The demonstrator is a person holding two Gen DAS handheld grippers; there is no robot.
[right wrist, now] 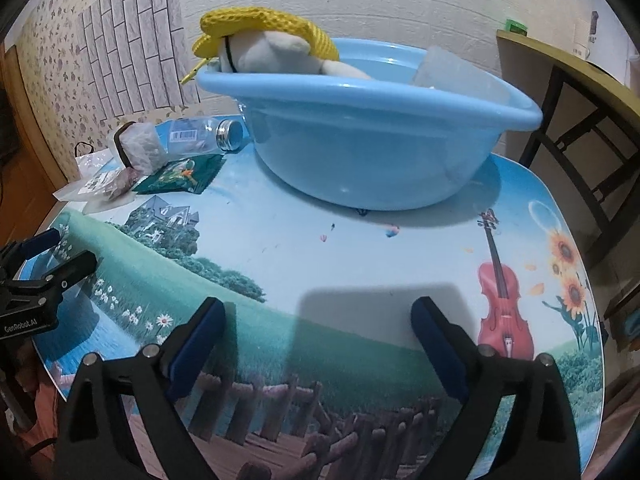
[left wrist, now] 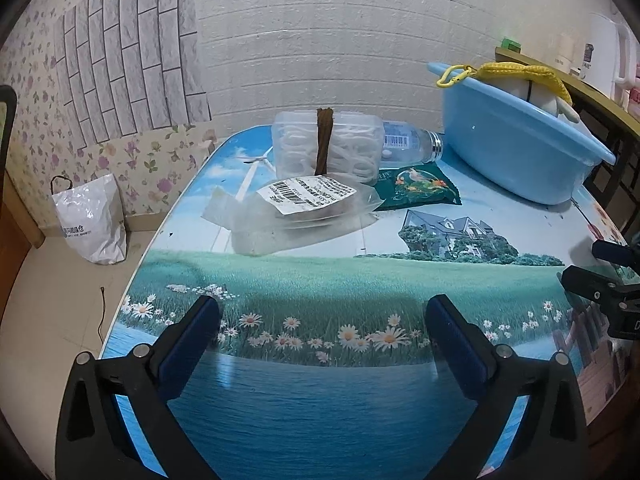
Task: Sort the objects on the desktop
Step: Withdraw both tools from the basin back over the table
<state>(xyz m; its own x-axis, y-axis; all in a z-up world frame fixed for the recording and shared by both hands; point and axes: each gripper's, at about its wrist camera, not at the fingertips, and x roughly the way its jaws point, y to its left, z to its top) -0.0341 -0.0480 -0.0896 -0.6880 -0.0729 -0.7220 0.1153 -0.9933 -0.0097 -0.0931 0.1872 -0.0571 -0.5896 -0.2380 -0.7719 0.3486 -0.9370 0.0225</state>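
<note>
So both grippers hovered over the table (left wrist: pixel 300 400) w/ jaws spread wide, nothing btwn them: left gripper (left wrist: pixel 322 314), right gripper (right wrist: pixel 318 314). Blue basin (right wrist: pixel 372 152) sat at the far side w/ a plush toy (right wrist: pixel 272 50) in a yellow hat inside. Clear box (left wrist: pixel 326 146), bottle (left wrist: pixel 404 142), labelled bag (left wrist: pixel 296 210) & green packet (left wrist: pixel 420 186) lay clustered beside the basin.

Glossy plastic basin (right wrist: pixel 360 152), knitted hat (right wrist: pixel 264 24)

The near half of the tabletop (left wrist: pixel 320 280) lies bare, giving both grippers open passage. Farther back, a clear bag (left wrist: pixel 296 212), plastic box (left wrist: pixel 326 148), bottle (left wrist: pixel 408 142) and green packet (left wrist: pixel 420 188) crowd together, just beside the blue basin (right wrist: pixel 372 140).
</note>
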